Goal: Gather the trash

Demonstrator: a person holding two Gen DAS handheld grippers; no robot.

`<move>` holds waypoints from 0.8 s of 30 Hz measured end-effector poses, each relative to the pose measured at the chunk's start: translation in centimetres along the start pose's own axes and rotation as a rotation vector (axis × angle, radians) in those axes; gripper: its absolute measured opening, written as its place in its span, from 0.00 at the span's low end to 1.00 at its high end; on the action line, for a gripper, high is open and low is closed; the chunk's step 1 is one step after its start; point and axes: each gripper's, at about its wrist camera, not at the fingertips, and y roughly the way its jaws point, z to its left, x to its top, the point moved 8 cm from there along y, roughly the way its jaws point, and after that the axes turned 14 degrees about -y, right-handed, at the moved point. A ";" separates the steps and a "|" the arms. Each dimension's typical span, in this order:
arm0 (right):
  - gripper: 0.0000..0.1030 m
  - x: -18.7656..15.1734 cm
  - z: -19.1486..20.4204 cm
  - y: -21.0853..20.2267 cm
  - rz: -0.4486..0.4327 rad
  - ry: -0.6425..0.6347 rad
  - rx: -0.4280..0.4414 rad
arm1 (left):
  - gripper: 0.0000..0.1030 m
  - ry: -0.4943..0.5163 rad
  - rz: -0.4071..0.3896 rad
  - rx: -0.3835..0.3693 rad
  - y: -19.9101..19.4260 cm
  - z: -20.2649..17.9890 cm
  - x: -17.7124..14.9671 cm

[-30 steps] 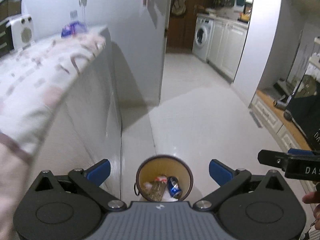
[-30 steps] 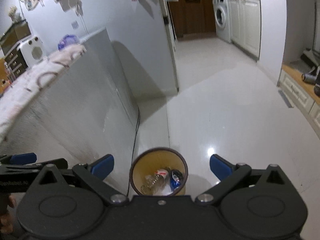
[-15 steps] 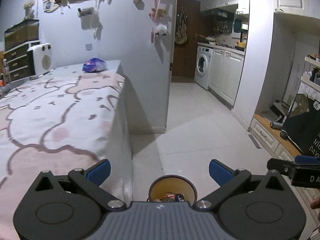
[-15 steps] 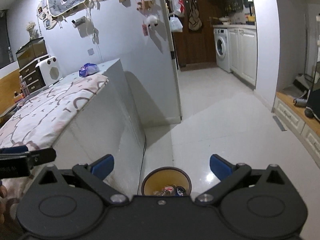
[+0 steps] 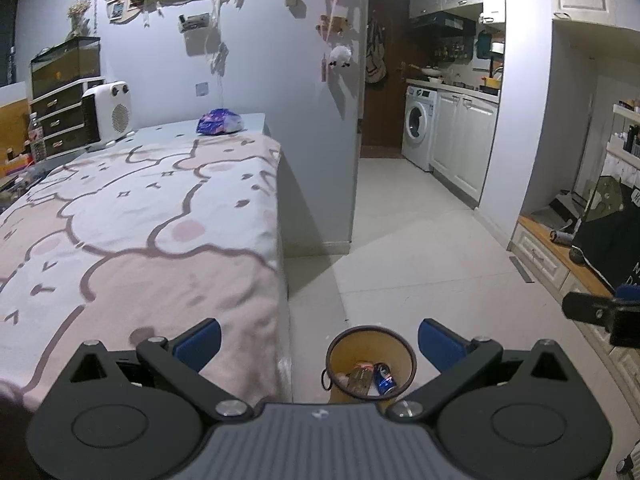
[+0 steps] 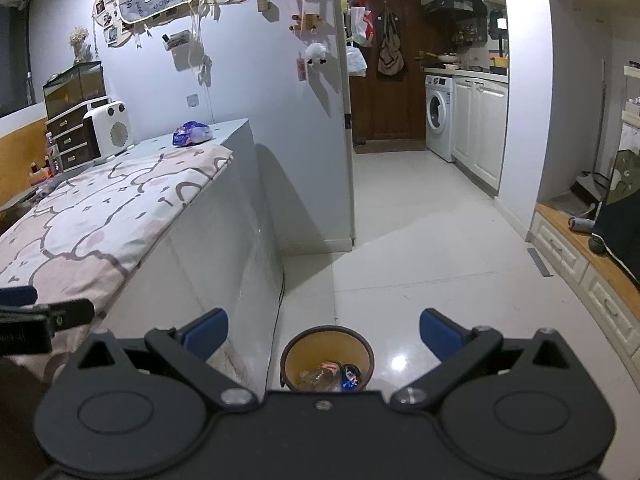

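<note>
Both grippers — left [image 5: 319,340], right [image 6: 323,332] — gape wide and empty above the bin [image 5: 370,336] on the floor beside the bed [image 5: 140,216]; a can [image 5: 385,376] and bottle [image 5: 360,376] lie inside — a purple wrapper [image 5: 219,122] sits beyond the bed.

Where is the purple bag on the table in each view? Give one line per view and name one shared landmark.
Left wrist: purple bag upper left of centre, at the table's far end.
Right wrist: purple bag upper left, at the same far end.
Shared landmark: white heater, left of the bag.
</note>
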 end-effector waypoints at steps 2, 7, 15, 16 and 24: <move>1.00 -0.1 0.4 -0.5 -0.001 -0.007 -0.005 | 1.00 -0.004 -0.002 0.010 -0.4 0.6 -0.2; 1.00 -0.2 1.6 -1.3 -0.003 -0.034 -0.022 | 1.00 -0.020 0.004 0.030 -1.0 1.9 -0.8; 1.00 -0.8 2.7 -1.7 0.017 -0.042 -0.022 | 1.00 -0.037 0.015 0.041 -1.3 3.0 -1.5; 1.00 -0.9 2.8 -1.7 0.021 -0.042 -0.027 | 1.00 -0.039 0.014 0.042 -1.3 3.0 -1.5; 1.00 -1.9 2.5 -1.6 0.053 -0.027 -0.045 | 1.00 -0.044 0.015 0.044 -1.4 3.2 -1.5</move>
